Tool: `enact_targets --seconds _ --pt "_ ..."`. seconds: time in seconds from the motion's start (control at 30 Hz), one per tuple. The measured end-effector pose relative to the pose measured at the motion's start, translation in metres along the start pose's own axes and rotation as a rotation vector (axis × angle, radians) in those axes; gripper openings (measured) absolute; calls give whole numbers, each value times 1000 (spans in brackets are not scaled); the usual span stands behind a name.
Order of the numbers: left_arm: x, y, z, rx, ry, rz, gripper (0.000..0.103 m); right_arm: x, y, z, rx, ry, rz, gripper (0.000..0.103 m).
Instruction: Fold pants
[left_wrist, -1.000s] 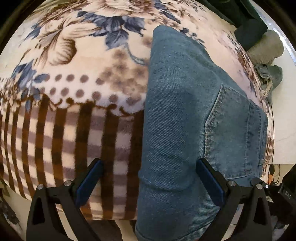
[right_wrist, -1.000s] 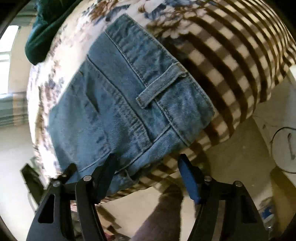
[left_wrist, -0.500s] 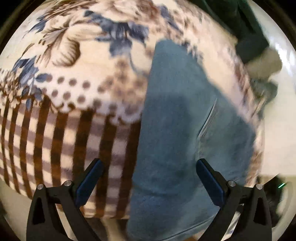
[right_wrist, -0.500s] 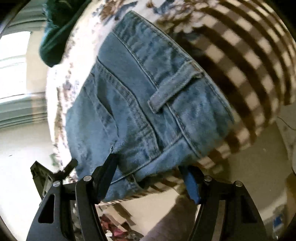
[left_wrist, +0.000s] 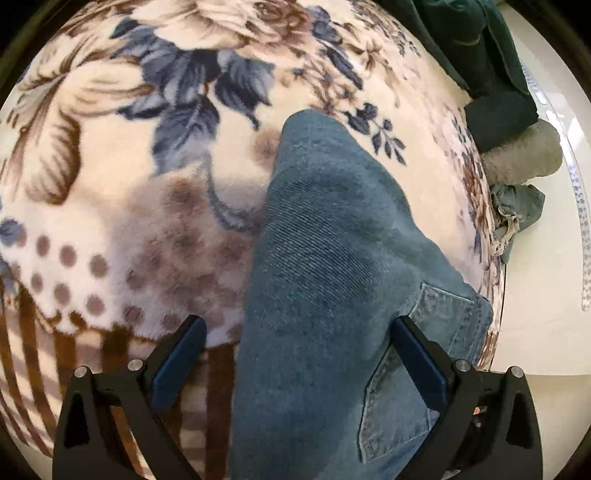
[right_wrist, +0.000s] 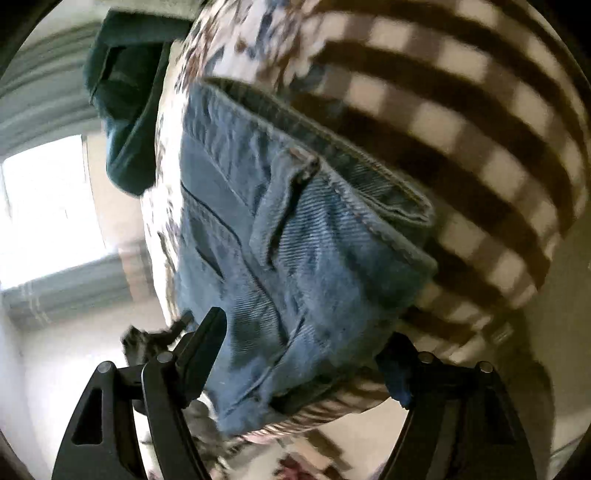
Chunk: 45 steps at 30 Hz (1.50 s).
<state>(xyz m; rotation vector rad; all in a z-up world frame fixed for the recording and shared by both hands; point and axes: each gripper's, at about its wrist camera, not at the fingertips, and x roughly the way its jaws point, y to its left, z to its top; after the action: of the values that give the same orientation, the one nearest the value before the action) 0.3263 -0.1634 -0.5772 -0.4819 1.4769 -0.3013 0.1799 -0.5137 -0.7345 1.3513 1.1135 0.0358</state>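
Note:
Blue denim pants (left_wrist: 325, 280) lie folded lengthwise on a floral and striped blanket (left_wrist: 122, 206). In the left wrist view a back pocket (left_wrist: 417, 373) shows at the lower right. My left gripper (left_wrist: 295, 362) is open, its jaws straddling the pants' near part from above. In the right wrist view the pants (right_wrist: 280, 258) show the waistband and a belt loop (right_wrist: 284, 199). My right gripper (right_wrist: 303, 362) is open, its jaws on either side of the waist end at the blanket's edge. Whether the fingers touch the denim I cannot tell.
A dark green garment (left_wrist: 476, 55) and a grey-green cloth (left_wrist: 517, 199) lie at the blanket's far right edge, next to a white surface (left_wrist: 543, 295). The green garment (right_wrist: 125, 110) and a bright window (right_wrist: 44, 206) show in the right wrist view. Floor lies below the blanket's striped edge (right_wrist: 480, 147).
My left gripper has moved forward over the pants, so the pocket now sits low between the jaws. My right gripper has closed in on the waist end and tilted; the view is blurred.

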Motion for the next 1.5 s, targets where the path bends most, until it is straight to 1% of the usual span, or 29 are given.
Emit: enact_targets --seconds 0.03,0.1,0.17,0.3,0.37,0.4,0.5,0.57,0.63,0.73,0.77,0.87,0.9,0.93,1.0,1.03,1.07,1.13,1.17,1.2,1.23,1.27,1.3,1.33,1.37,1.4,1.43,1.47,1.5 --pt "1 0 1 -1 2 0 103 5 3 1 -20 7 0 80" --pt "3 2 1 0 7 1 103 17 11 5 -58 13 -6 92" --pt "6 3 2 9 13 -4 103 23 19 10 -61 9 -4 98" --pt "8 8 5 14 16 -30 103 11 30 6 -36 -18 63 98" --pt "9 11 5 19 20 -47 103 0 45 4 -64 -44 114 97" --pt "9 12 5 24 22 -58 103 -3 50 4 -83 -51 119 97" --pt "9 16 6 42 35 -87 103 -4 58 2 -113 -58 69 97" --pt "8 20 6 47 43 -107 103 9 51 4 -105 -41 -12 96" --pt "9 22 8 34 46 -118 103 21 36 6 -84 -25 -23 94" --pt "8 33 7 -5 27 -169 103 26 35 2 -102 -37 9 94" --pt "8 36 7 -21 20 -190 103 28 38 -1 -103 -16 38 94" --pt "6 46 10 -52 26 -236 103 32 45 -3 -58 78 196 94" --pt "6 47 11 -57 33 -240 103 32 52 -5 -89 90 202 94" --pt "5 47 11 -59 37 -240 103 31 58 -6 -139 80 144 94" --pt "5 47 12 -58 44 -243 103 40 51 -5 -153 77 60 92" --pt "5 48 12 -52 47 -242 103 45 44 -4 -131 79 65 91" --pt "5 47 12 -42 51 -239 103 48 39 -4 -95 58 95 93" --pt "7 40 13 -19 57 -224 103 47 43 -5 -73 42 101 93" --pt "8 37 13 1 61 -212 103 46 47 -5 -74 31 109 92" --pt "8 33 13 21 62 -201 103 45 53 -8 -78 9 130 85" --pt "8 30 12 32 60 -197 103 42 57 -9 -83 1 121 79" --pt "4 26 10 53 36 -211 102 43 61 -12 -100 -12 92 62" --pt "-1 22 8 76 7 -240 92 42 63 -15 -113 -26 54 49" --pt "-5 17 5 96 -20 -257 78 39 61 -16 -106 -43 39 48" --pt "-8 13 4 110 -28 -232 67 38 60 -17 -95 -49 37 44" --pt "-10 11 3 121 -30 -214 60 34 60 -19 -85 -61 35 39" --pt "-12 11 4 113 -35 -215 55 29 61 -22 -88 -70 29 38" --pt "-15 15 4 89 -38 -228 44 24 62 -25 -99 -74 23 36" --pt "-16 18 5 71 -36 -247 42 17 63 -26 -109 -75 17 34"
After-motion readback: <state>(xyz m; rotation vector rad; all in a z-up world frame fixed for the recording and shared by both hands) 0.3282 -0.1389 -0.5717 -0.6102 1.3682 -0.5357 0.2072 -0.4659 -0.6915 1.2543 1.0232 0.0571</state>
